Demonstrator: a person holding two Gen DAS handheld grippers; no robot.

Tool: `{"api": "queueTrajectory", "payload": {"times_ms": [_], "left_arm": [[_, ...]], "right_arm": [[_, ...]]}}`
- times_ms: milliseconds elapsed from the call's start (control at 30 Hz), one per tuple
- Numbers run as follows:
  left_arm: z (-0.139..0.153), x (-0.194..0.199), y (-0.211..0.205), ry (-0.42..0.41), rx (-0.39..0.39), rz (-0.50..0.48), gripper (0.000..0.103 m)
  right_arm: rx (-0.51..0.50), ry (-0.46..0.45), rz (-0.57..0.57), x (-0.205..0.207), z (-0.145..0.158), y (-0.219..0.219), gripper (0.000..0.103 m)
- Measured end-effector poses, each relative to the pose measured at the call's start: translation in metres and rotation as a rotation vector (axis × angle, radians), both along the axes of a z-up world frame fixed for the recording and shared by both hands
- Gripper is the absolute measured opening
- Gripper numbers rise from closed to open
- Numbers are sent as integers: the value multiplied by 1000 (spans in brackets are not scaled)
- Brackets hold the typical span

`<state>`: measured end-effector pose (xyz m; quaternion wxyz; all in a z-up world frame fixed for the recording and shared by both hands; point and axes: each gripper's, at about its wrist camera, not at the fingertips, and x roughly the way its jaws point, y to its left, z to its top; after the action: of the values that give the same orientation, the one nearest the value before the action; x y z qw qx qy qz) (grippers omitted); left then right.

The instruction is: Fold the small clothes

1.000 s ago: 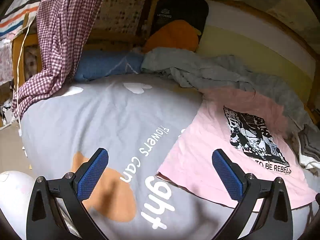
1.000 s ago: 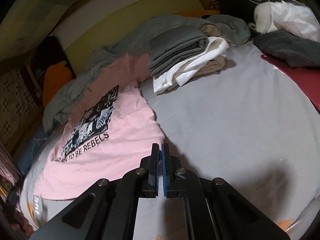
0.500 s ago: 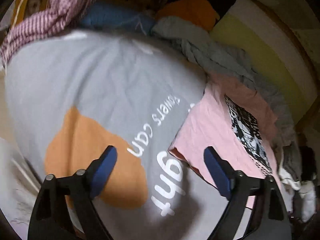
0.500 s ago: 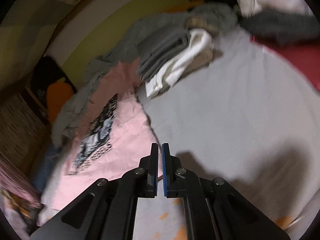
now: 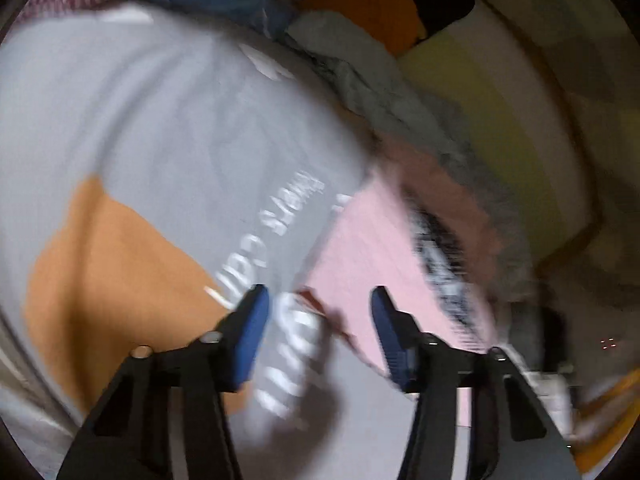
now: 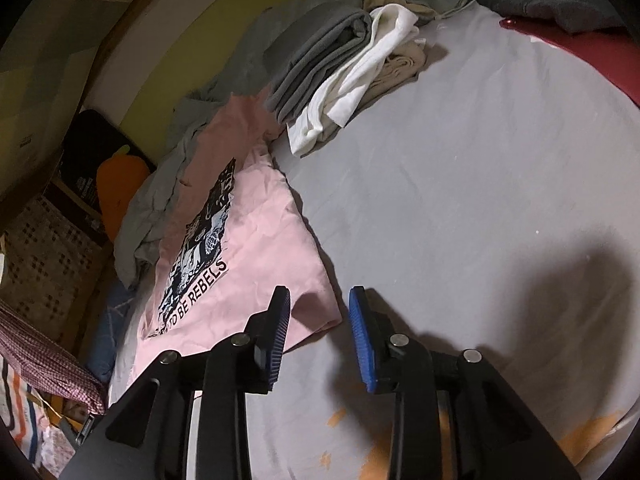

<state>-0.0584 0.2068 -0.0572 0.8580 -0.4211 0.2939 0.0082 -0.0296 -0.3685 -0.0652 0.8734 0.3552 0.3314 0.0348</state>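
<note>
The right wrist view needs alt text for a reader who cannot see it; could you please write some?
The right tongs, open, frame the near corner of a pink printed T-shirt lying flat on a grey bedsheet. Behind it sits a stack of folded grey and white clothes.

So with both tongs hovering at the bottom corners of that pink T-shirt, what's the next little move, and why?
Probably lower each pair onto its corner and pinch. The left tongs have just been closing and the right tongs opening; both stand open, each with a hem corner of the pink T-shirt in the gap, not yet gripped. Lying flat on the grey sheet, it looks ready to fold.
</note>
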Motion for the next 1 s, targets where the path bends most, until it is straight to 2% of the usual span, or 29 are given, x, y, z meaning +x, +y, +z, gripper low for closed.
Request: {"api": "queueTrajectory", "payload": {"times_ms": [33,67,133,200,367,533,633,667,700,733,767,800,833,900,1000], "left_arm": [[-1,1,1,-6,-34,-14,45],[-2,3,1,10,-32,-21,45],[-8,7,0,55,-19,-13,35],[-10,8,3,56,-45,6,31],[-13,23,12,51,-92,32,30],[-8,31,3,63,-10,30,31],[-8,31,2,64,13,32,30],[-8,31,2,66,18,31,28],[-7,31,1,73,35,37,11],[-7,31,0,84,54,40,2],[-7,31,-1,87,56,36,2],[-7,29,-1,87,56,38,2],[-5,26,0,82,54,44,2],[3,17,1,47,39,55,2],[22,-4,3,-13,58,61,2]], "right_arm": [[9,0,0,0,0,-1,32],[21,1,0,0,0,-2,32],[38,2,1,0,-1,-4,32],[41,7,-1,0,-2,-4,32],[36,8,25,4,-4,0,32],[93,18,29,8,-12,-2,32],[131,6,22,8,-16,-4,32],[129,5,24,9,-16,-3,32],[127,4,27,10,-16,-2,32],[123,3,37,11,-15,0,32],[118,2,48,13,-14,2,32],[110,1,53,13,-13,4,29],[103,-3,60,13,-12,5,1],[72,-36,50,7,-4,8,3],[-24,-142,19,-14,21,11,3]]}}
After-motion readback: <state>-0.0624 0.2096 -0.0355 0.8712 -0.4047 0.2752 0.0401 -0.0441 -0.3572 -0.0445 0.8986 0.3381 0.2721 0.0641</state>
